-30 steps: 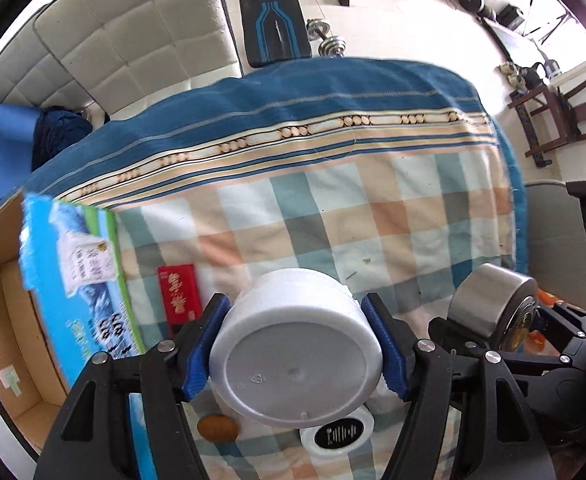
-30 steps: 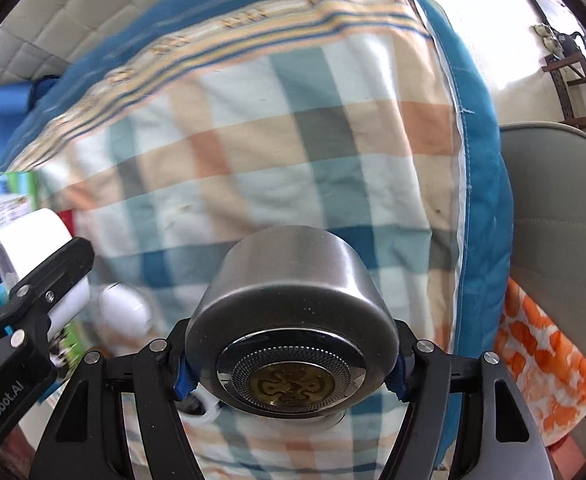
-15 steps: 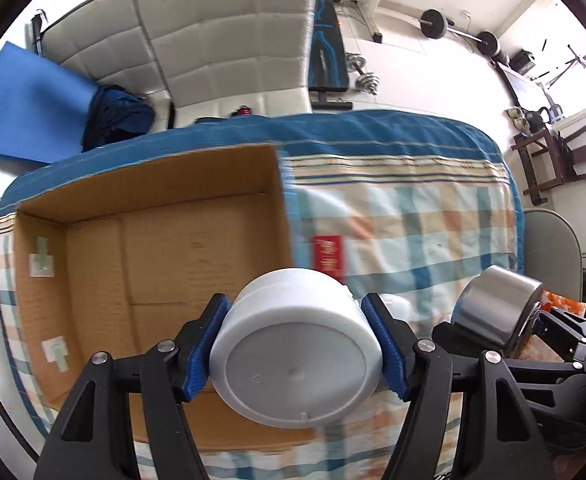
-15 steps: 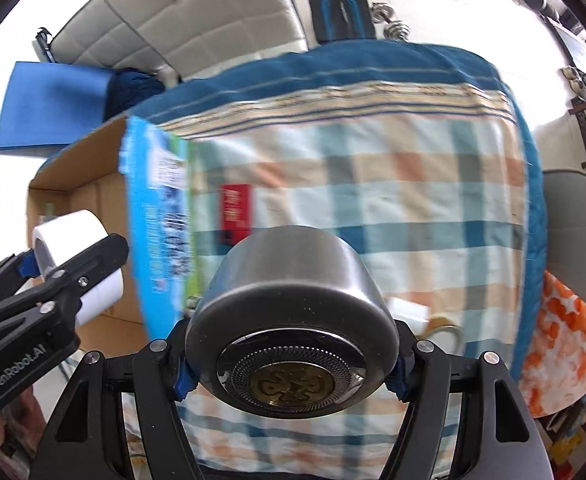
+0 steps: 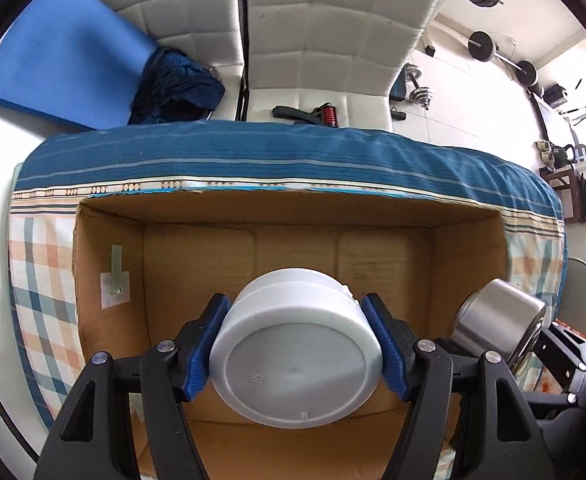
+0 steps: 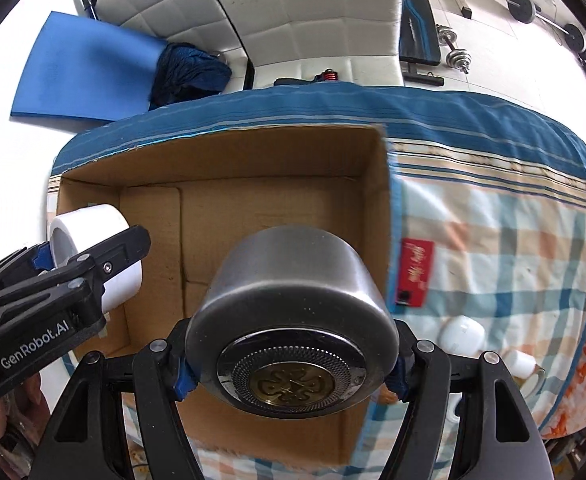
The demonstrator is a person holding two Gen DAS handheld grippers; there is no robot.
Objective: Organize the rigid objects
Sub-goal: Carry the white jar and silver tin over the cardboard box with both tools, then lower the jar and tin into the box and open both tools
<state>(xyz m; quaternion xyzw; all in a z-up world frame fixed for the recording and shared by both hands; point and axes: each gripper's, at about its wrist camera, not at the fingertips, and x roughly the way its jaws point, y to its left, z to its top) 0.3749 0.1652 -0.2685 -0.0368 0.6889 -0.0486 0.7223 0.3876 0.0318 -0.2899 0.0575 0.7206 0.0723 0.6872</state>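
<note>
Lower left gripper (image 5: 297,354), clamped on white tub (image 5: 297,352), and right gripper (image 6: 291,356), clamped on steel cup (image 6: 293,312), apart into cardboard box (image 5: 469,256) before releasing.

1 cardboard box (image 5: 197,264), 1 white tub (image 5: 297,344), 1 steel pot (image 6: 293,312), 2 claws (image 5: 297,350) (image 6: 289,364), 1 red packet (image 6: 415,272).

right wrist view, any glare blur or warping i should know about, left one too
Right wrist view: fisheye bends the cardboard box walls and darkens the corners; soft sheen on the steel cup; floor at the upper right is washed out. Left wrist view: same barrel bend on the box rim; the white tub is sharp and evenly lit; the floor at the left and the bright upper right are blown out.
</note>
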